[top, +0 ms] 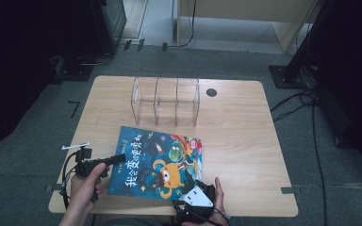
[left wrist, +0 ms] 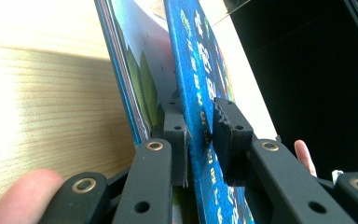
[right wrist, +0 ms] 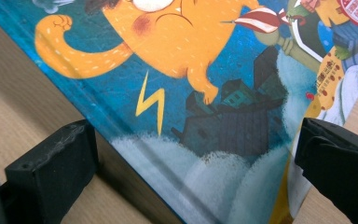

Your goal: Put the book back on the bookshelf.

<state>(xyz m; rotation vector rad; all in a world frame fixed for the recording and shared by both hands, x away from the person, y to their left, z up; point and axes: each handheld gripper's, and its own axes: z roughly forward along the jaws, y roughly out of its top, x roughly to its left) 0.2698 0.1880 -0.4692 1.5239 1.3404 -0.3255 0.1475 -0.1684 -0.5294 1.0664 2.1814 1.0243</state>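
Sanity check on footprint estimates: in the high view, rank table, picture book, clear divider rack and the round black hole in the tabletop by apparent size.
1. table
2. picture book
3. clear divider rack, somewhat smaller than the book, though farther from the camera
4. round black hole

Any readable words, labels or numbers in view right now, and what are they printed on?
"我会变" in large yellow characters along the near left of the picture book's front cover.
A further line of title characters above it: too blurred to read.
Red round sticker at the cover's far right corner: print too small to read.
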